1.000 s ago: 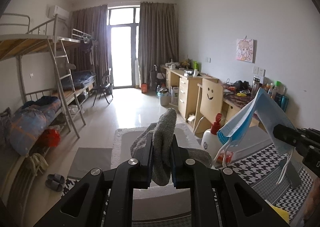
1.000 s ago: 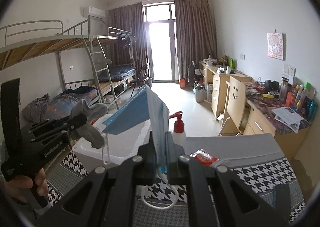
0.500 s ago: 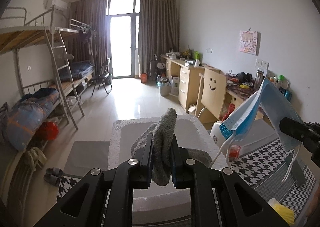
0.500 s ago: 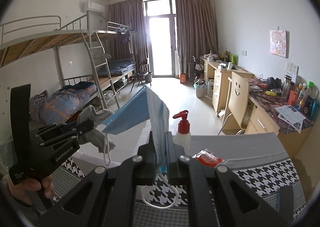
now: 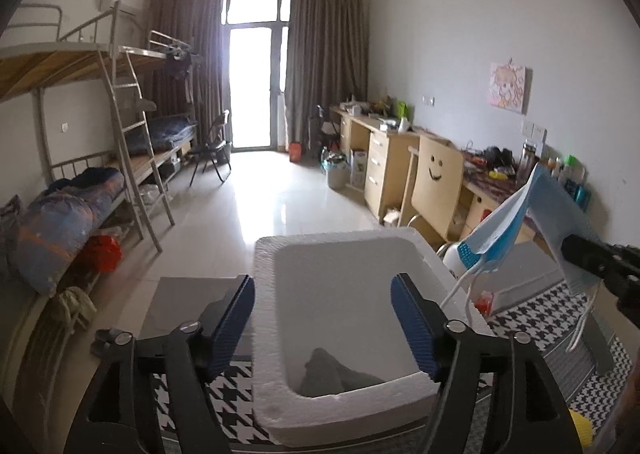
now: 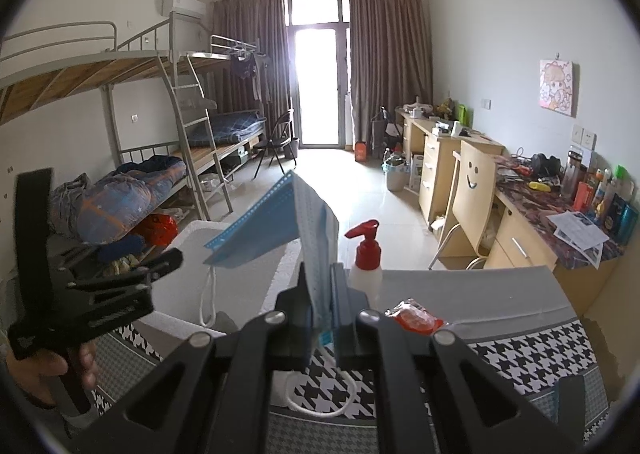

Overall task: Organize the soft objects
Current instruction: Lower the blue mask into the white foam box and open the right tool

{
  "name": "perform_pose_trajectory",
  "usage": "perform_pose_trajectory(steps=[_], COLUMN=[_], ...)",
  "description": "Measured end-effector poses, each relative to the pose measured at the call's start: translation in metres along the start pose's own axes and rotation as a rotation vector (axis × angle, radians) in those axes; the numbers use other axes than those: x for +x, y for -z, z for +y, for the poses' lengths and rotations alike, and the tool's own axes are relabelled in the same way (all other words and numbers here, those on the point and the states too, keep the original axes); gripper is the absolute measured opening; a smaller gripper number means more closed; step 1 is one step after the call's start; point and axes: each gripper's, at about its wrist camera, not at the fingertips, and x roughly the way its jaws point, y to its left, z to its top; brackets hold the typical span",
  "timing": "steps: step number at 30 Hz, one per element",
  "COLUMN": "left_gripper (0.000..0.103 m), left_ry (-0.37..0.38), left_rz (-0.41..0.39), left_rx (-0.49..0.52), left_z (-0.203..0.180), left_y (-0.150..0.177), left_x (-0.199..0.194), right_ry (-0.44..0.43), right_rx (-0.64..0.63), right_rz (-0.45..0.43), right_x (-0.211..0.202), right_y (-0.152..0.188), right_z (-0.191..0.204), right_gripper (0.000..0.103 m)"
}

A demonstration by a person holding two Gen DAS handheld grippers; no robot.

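Two hand-held grippers: your left hand-held gripper (image 5: 323, 318) has just been opening and stands released above one white foam box (image 5: 400, 246). One grey sock (image 5: 336, 374) lies in the box below it, long axis unclear. Your right hand-held gripper (image 6: 320, 294) is clenched on one blue face mask (image 6: 308, 222), standing upright.

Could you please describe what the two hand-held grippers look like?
Both are matte black, with angular linkage arms joined by silver pivot screws. The left hand-held gripper has ribbed blue pads on its fingers. Seen from the right wrist, it has a black pistol-style handle and an upright black strap.
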Motion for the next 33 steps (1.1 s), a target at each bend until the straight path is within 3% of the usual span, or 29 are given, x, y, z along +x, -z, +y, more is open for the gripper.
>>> perform_pose_trajectory(steps=[3, 11, 33], left_gripper=[0.094, 0.102, 0.102], left_ry=[-0.023, -0.067, -0.134], left_rz=[-0.030, -0.047, -0.070], left_rx=[-0.014, -0.036, -0.068], left_z=[0.004, 0.015, 0.053], left_y=[0.000, 0.005, 0.029], left_x=[-0.006, -0.015, -0.040], right_ry=[-0.002, -0.028, -0.102], right_rx=[-0.004, -0.020, -0.033], right_rz=[0.001, 0.010, 0.091], right_x=[0.001, 0.009, 0.039], right_y=[-0.001, -0.008, -0.010], right_z=[0.000, 0.012, 0.044], right_gripper=[0.010, 0.011, 0.011])
